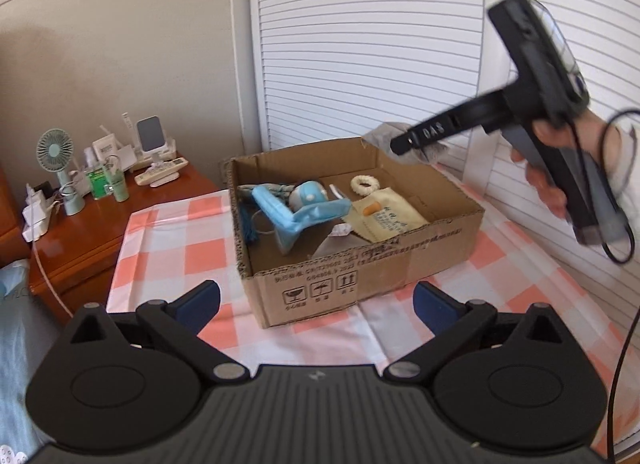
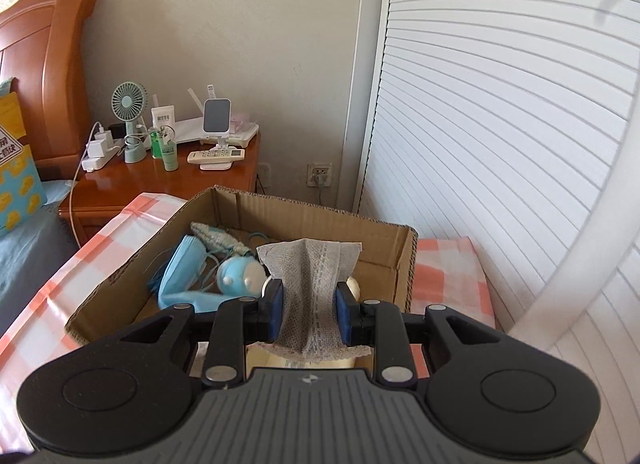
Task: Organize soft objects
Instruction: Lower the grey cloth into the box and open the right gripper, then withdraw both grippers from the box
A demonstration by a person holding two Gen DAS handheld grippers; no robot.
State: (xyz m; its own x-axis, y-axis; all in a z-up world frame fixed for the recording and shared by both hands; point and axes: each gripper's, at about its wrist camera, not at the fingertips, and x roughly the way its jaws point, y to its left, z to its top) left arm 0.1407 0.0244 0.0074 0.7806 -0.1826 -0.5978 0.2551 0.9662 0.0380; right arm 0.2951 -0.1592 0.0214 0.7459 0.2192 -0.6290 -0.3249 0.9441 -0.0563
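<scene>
Grey cloth [image 2: 308,284] in right claw [image 2: 309,304] above cardboard box [image 2: 404,264]

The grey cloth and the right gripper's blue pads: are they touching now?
Touching. The right wrist view shows the grey cloth bunched and pinched between both blue pads of the right gripper, with no gap at either side, above the cardboard box.

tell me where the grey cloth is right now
The grey cloth is pinched in the right gripper, held above the cardboard box's right end.
</scene>
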